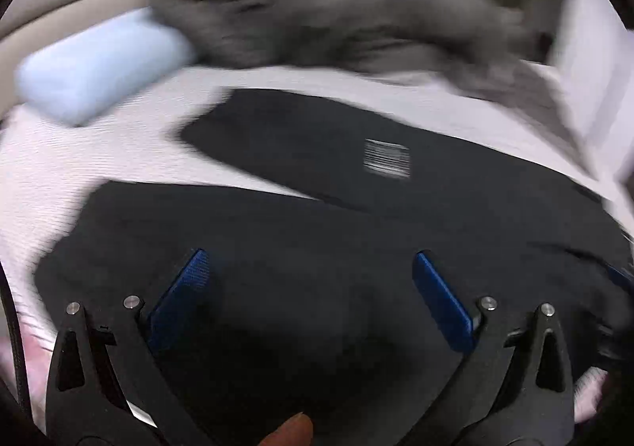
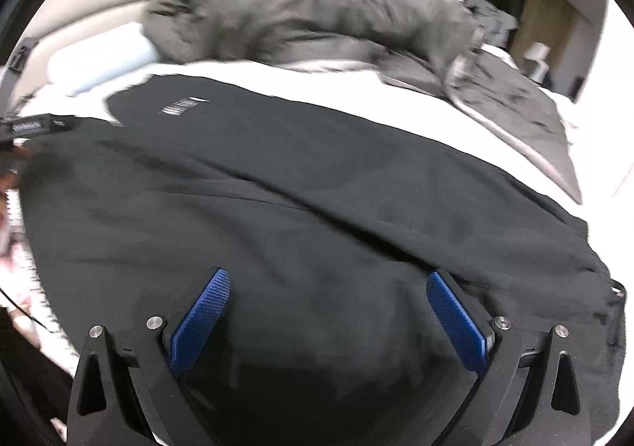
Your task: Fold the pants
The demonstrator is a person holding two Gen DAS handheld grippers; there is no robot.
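- The black pants [image 1: 317, 240] lie spread flat on the white bed [image 1: 99, 152], both legs running away from the cameras; in the left wrist view the two legs part into a V, with a wedge of sheet between them.
- A small white printed label [image 1: 386, 158] shows on the far leg, and appears again in the right wrist view [image 2: 180, 107].
- The left gripper [image 1: 309, 275] hangs over the near leg with its blue fingers [image 1: 180, 299] wide apart — nothing is between them.
- The right gripper [image 2: 327, 299] is likewise over the dark cloth, nearer the waist end, fingers [image 2: 455, 319] spread and holding nothing.
- Behind the pants a rumpled grey blanket [image 2: 317, 18] lies across the bed, with a pale blue pillow [image 1: 99, 65] at its left end; both are apart from the garment.
- Both views are motion-blurred, so whether either gripper touches the fabric cannot be told.
- Judged from the open V, the first fold is not yet done: the step in hand looks like the approach to grasp one leg.
- The next move probably calls for each gripper to pinch the near leg's outer edge — one toward the hem, one toward the waist — and carry it over onto the far leg, keeping the cloth taut so that it does not bunch.
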